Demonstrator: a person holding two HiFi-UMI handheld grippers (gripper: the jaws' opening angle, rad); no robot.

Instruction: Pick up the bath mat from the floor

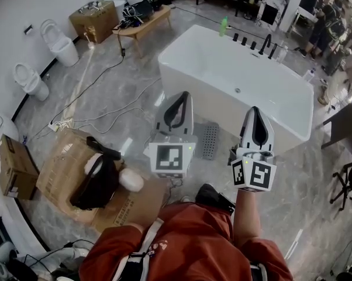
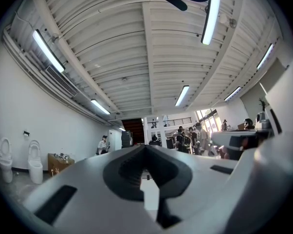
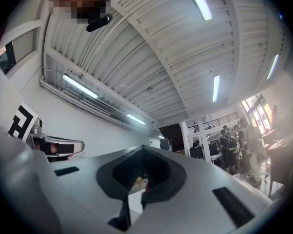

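left tool (image 1: 184,95), right tool (image 1: 255,110): both pressed together, empty | bath mat (image 1: 210,140): on floor, seen between them, untouched

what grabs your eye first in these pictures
The big white bathtub fills the upper middle of the head view. In front of it the left gripper and right gripper are held up side by side, both shut and empty. Between them a small grey bath mat lies on the floor by the tub's near wall.
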